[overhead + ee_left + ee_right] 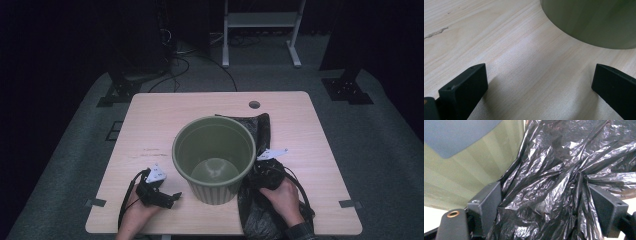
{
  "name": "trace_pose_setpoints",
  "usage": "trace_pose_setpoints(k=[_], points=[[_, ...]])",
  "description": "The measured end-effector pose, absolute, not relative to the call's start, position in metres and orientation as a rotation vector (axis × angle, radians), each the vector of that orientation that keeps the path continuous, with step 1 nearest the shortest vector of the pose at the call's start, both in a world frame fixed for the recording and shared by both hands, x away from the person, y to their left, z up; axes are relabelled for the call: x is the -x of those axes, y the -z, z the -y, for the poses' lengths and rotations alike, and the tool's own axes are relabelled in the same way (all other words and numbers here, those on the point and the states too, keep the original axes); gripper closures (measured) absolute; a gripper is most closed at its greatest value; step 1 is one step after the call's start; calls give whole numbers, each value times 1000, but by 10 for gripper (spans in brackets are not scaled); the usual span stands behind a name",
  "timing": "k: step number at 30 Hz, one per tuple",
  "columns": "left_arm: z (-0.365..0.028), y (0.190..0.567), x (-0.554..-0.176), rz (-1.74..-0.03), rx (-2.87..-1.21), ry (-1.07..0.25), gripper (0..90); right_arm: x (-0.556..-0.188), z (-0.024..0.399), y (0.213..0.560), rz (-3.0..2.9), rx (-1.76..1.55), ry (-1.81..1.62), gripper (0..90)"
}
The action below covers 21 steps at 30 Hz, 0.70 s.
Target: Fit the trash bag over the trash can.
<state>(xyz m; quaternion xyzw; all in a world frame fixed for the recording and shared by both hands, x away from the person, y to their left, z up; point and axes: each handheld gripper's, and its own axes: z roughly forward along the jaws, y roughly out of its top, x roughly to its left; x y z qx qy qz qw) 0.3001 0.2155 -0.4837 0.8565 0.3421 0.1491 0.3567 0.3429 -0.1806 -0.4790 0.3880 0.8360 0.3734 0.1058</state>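
Note:
A green ribbed waste bin (pixel 215 192) stands upright and empty at the table's middle. A crumpled black plastic bag (pixel 256 212) lies against its right side, from behind the bin to the front edge. My right gripper (pixel 262 169) is pushed into the bag next to the bin. In the right gripper view its jaws (pixel 544 192) stand wide with bunched bag (pixel 554 157) between them and the bin wall (pixel 474 170) at the left. My left gripper (pixel 173 196) rests on the table left of the bin, open (pixel 539 72), with bare wood between its jaws and the bin (pixel 594 20) ahead.
The light wooden table (pixel 150 125) has a round cable hole (pixel 254 104) at the back right. A white frame stand (pixel 260 30) and cables lie on the floor behind the table. Bare wood spreads to the left and back of the bin.

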Motion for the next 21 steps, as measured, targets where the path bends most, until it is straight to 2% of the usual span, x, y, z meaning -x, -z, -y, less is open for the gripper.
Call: trace_pose_setpoints(k=[12,15,21], points=[[-216,484,-300,-883,-2211,-385,0,-338,177,480,-2412,-1091,-1020,295],[-216,484,-300,-883,-2212,-385,0,-336,180,480,-2391,-1101,-1035,382],[-216,484,-300,-883,-2211,-385,0,-333,188,479,-2391,-1087,-1056,635]])
